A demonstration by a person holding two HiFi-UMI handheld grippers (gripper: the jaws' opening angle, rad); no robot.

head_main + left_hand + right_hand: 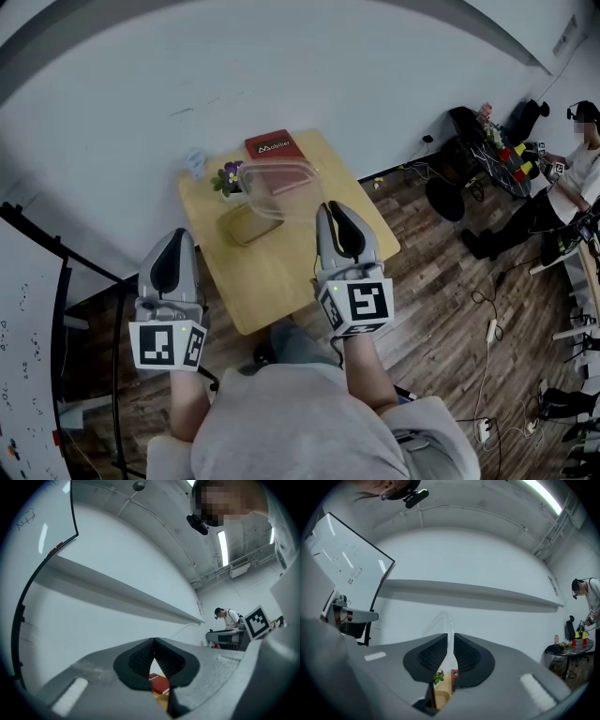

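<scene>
My right gripper [330,210] is shut on the rim of a clear plastic lid [279,187] and holds it up over the small wooden table [281,277]. In the right gripper view the thin clear lid [443,620] rises from between the closed jaws [450,638]. Under the lid a tan box [246,224] sits on the table, with a small purple-flowered plant [229,178] and a red book [270,145] behind it. My left gripper [177,236] hangs off the table's left side, shut on nothing [154,642]. Past its jaws I see the red book [159,683].
A small pale bluish object [195,162] lies at the table's far left corner. A whiteboard on a black stand [28,309] stands at the left. A seated person [574,178], a cluttered side table [511,159] and floor cables [487,328] are at the right.
</scene>
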